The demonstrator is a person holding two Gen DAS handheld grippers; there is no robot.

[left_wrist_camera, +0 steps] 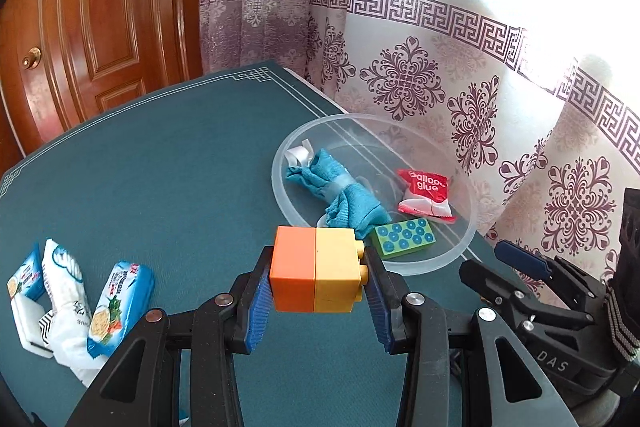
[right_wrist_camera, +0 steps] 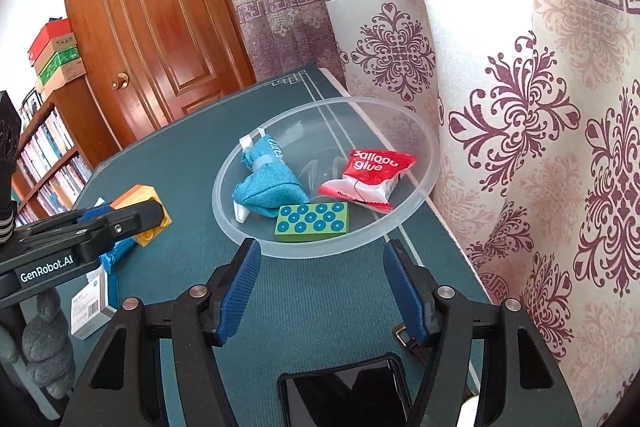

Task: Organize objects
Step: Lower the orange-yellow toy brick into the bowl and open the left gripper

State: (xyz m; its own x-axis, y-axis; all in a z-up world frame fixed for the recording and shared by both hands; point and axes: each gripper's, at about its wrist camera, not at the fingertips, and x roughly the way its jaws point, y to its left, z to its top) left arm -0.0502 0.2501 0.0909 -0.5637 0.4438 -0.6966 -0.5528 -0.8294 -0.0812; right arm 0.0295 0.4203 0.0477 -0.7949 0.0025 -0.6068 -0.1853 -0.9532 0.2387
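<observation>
black claws (right_wrist_camera: 318,289) with ribbed blue pads (right_wrist_camera: 236,301), silver screws, grey knit glove (right_wrist_camera: 46,351).

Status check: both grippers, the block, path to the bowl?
Left gripper shut on orange-yellow block, short of clear bowl. Right gripper open, empty, at the bowl's near rim. Nothing between block and bowl.

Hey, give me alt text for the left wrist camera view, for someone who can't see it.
The left gripper clamps an orange and yellow toy block above a teal table. Just beyond sits a clear bowl holding a teal cloth, a red packet and a green studded brick; snack packets lie left.
</observation>
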